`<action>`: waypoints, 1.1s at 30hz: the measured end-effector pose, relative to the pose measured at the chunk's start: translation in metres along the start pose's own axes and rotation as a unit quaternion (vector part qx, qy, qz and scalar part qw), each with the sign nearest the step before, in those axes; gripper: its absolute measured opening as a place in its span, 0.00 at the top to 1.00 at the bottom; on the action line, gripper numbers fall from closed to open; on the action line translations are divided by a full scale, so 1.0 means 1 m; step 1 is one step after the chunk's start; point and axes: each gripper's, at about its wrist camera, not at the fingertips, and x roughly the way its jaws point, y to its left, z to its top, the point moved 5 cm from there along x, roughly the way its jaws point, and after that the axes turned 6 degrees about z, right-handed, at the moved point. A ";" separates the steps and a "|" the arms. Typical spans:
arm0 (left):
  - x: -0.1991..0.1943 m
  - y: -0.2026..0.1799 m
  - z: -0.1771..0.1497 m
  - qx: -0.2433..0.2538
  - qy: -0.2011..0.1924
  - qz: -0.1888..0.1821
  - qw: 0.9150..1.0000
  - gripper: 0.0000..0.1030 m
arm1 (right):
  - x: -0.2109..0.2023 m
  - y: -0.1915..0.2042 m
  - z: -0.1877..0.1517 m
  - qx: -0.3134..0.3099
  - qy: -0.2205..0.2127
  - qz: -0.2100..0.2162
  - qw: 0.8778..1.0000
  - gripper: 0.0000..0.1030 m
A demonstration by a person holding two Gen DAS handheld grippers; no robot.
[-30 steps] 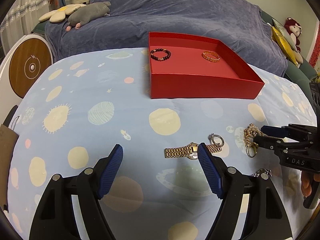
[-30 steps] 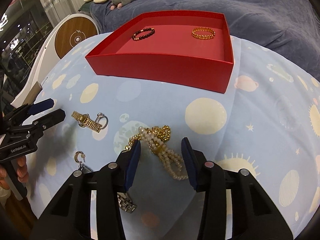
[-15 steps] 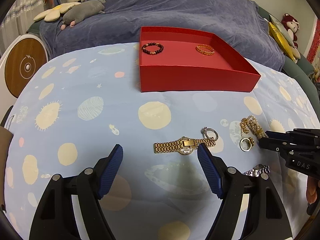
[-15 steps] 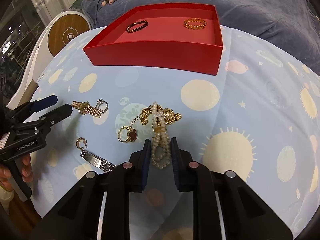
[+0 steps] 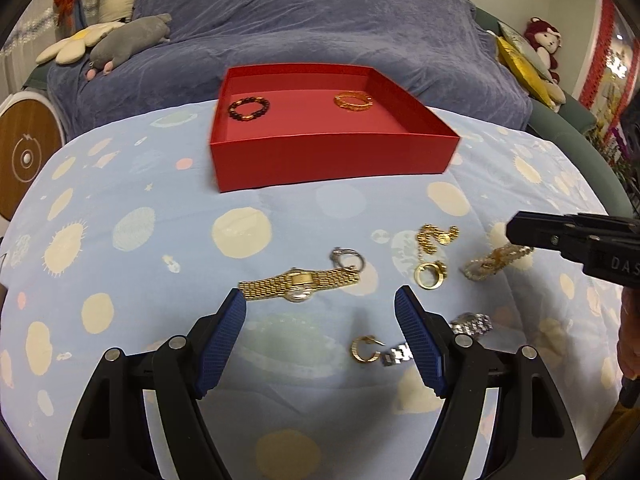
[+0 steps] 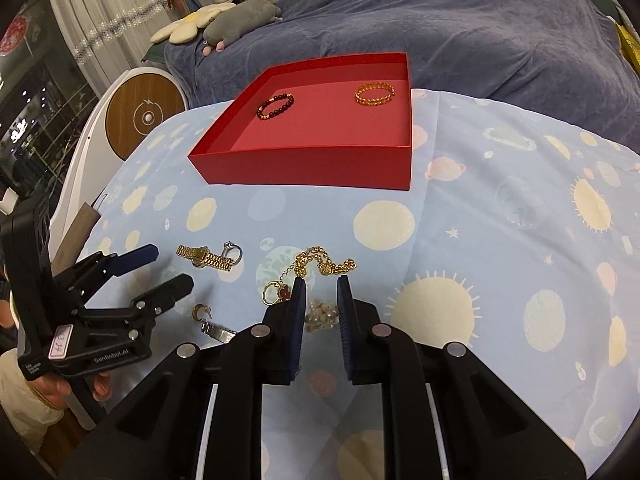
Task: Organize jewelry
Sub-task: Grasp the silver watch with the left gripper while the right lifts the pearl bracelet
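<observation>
A red tray (image 5: 328, 160) (image 6: 304, 168) holds a dark bead bracelet (image 5: 248, 109) (image 6: 275, 106) and an orange bead bracelet (image 5: 353, 101) (image 6: 375, 94). My right gripper (image 6: 322, 292) (image 5: 514, 234) is shut on the pearl bracelet (image 6: 320, 316) (image 5: 494, 262) and holds it just above the cloth. My left gripper (image 5: 320, 312) (image 6: 168, 268) is open and empty, hovering near the gold watch (image 5: 298, 284) (image 6: 204, 257). A gold chain with a ring (image 5: 432, 256) (image 6: 308, 272) lies between the grippers.
A silver ring (image 5: 347, 258) (image 6: 233, 250), a gold hoop earring (image 5: 365, 349) (image 6: 200, 312) and a silver watch (image 5: 468, 326) (image 6: 218, 331) lie on the planet-print cloth (image 5: 140, 220). A blue-covered sofa (image 5: 320, 28) with plush toys stands behind.
My right gripper has closed on the pearl bracelet and pulled it back, away from the gold chain. The left gripper stays open and has drawn back a little.
</observation>
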 end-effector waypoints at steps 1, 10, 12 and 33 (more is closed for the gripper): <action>-0.002 -0.007 -0.001 0.010 -0.002 -0.009 1.000 0.28 | -0.001 0.000 0.000 -0.001 0.000 -0.001 1.000 0.85; 0.002 -0.056 -0.017 0.092 0.002 -0.063 0.994 0.29 | -0.006 -0.002 -0.001 0.005 -0.003 -0.002 1.000 0.85; 0.006 -0.062 -0.018 0.106 -0.001 -0.063 0.992 0.31 | -0.005 -0.002 -0.001 0.006 0.000 -0.003 1.000 0.85; 0.010 -0.080 -0.033 0.143 0.032 -0.100 0.984 0.91 | 0.009 -0.005 -0.041 -0.031 0.081 -0.017 0.996 0.63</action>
